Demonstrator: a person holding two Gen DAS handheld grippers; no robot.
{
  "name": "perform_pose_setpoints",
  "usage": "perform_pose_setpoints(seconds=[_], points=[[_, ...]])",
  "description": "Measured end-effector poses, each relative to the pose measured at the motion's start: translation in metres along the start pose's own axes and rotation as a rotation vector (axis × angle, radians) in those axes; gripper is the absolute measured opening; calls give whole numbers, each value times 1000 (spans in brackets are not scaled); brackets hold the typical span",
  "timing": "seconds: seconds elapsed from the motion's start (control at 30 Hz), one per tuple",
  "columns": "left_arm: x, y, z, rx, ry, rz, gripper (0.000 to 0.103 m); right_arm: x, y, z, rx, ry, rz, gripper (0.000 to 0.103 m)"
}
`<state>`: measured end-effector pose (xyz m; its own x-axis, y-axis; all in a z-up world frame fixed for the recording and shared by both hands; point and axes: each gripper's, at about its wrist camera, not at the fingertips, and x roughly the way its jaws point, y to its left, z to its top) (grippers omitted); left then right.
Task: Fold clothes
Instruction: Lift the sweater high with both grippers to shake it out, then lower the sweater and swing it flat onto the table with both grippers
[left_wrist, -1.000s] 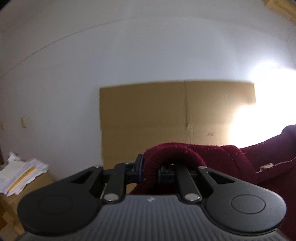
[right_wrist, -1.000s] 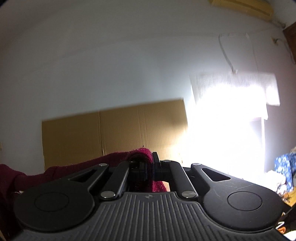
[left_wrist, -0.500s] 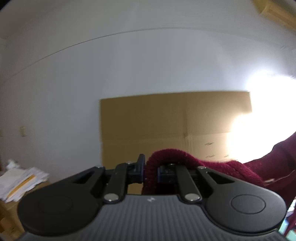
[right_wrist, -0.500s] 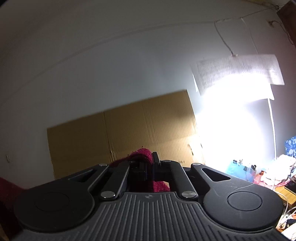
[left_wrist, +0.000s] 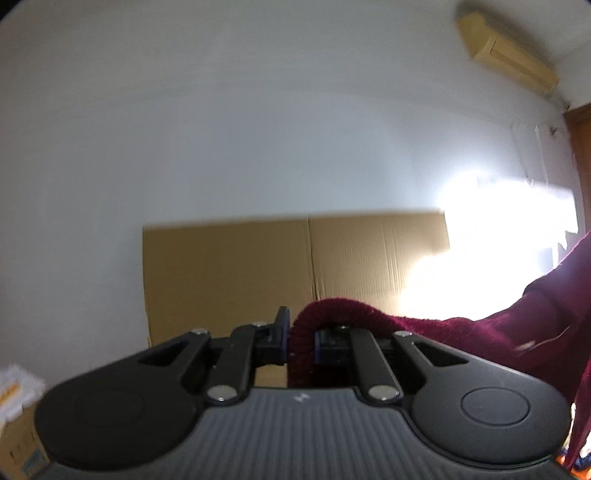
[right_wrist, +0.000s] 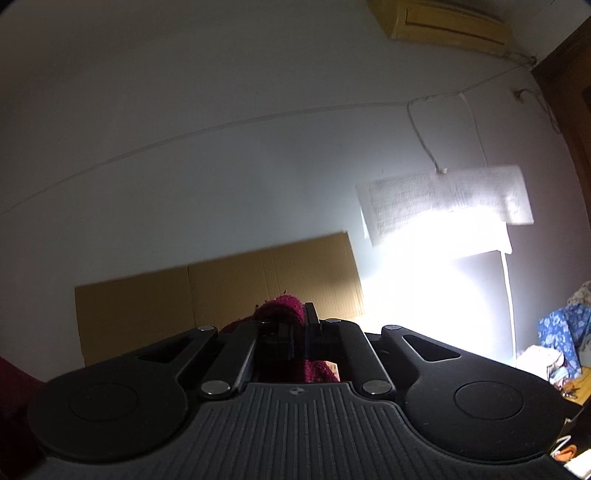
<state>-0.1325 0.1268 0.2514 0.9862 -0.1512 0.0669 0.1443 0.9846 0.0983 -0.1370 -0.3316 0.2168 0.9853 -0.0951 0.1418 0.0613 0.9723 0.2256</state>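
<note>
Right wrist view: cardboard sheet (right_wrist: 218, 291) against white wall (right_wrist: 184, 166).

Ahead of the left gripper (left_wrist: 301, 332) at 12 o'clock a flat cardboard sheet (left_wrist: 258, 266) leans on the wall (left_wrist: 221, 129), blocking forward travel. The maroon sweater (left_wrist: 517, 317) drapes away toward 3 o'clock. Cartons (left_wrist: 18, 443) sit at 8 o'clock. Above the cardboard, open air reaches up to the air conditioner (left_wrist: 506, 55) at 1 o'clock.

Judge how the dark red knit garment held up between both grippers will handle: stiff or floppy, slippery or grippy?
Probably floppy: the dark red knit garment bends over the left gripper and hangs down at the right edge. Likely grippy: its fuzzy knit bunches inside the right gripper. It looks thick, so perhaps fairly heavy.
</note>
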Motion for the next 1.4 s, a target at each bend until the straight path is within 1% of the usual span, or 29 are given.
perform_pose_setpoints(seconds=[0.1,0.2,0.27,0.3,0.37,0.43,0.47,0.53,0.6,0.73,0.77,0.8,0.87,0.9,0.93,1.0,1.03,1.07,1.1,1.13,1.17,1.2,1.23,1.3,1.33,1.37,1.4], points=[[-6,6,21,33,-58,4,11,-3,17,18,-33,-42,3,5],[5,7,30,84,-42,13,11,2,34,32,-89,-50,-14,5],[19,6,27,89,11,-2,11,13,43,33,-121,-26,-22,5],[33,5,20,87,57,-7,11,21,46,30,-132,-2,-25,5],[65,2,5,81,154,-14,13,45,48,16,-144,69,-32,5],[100,-2,-14,79,255,-23,13,82,49,-11,-157,166,-49,5],[121,-6,-30,86,306,-23,13,103,46,-29,-158,223,-60,5],[161,-20,-71,110,387,-4,13,146,39,-66,-164,333,-83,5],[200,-33,-113,135,466,17,13,187,31,-112,-179,430,-99,5],[266,-42,-214,112,671,91,13,251,15,-209,-219,576,-131,5],[281,-44,-237,105,708,109,13,266,10,-233,-222,611,-143,5],[296,-46,-260,98,742,125,13,279,5,-256,-218,646,-153,5],[319,-53,-301,131,774,154,17,305,-3,-299,-213,711,-157,4],[327,-56,-320,151,782,162,21,316,-8,-318,-225,737,-163,4],[335,-59,-339,172,789,168,26,327,-13,-334,-252,755,-176,5],[354,-61,-373,192,855,173,27,342,-20,-363,-319,795,-197,6],[358,-60,-384,198,888,175,28,347,-23,-375,-344,815,-203,7],[357,-55,-392,196,923,173,28,350,-28,-378,-355,831,-204,7],[357,-50,-395,174,947,155,29,351,-32,-380,-360,846,-198,8],[356,-44,-397,149,968,134,30,348,-35,-378,-360,852,-176,14],[349,-39,-396,129,971,102,29,339,-35,-374,-370,851,-142,17],[340,-33,-394,111,969,68,30,330,-35,-370,-380,850,-108,18],[331,-32,-390,120,960,35,30,320,-34,-364,-400,840,-70,21],[315,-33,-382,148,939,-29,29,300,-28,-350,-457,803,10,31],[305,-35,-376,151,925,-77,29,289,-25,-343,-482,787,49,41],[302,-35,-373,153,915,-124,30,280,-21,-337,-486,785,100,42],[301,-39,-372,157,913,-169,30,276,-18,-334,-453,812,172,42]])
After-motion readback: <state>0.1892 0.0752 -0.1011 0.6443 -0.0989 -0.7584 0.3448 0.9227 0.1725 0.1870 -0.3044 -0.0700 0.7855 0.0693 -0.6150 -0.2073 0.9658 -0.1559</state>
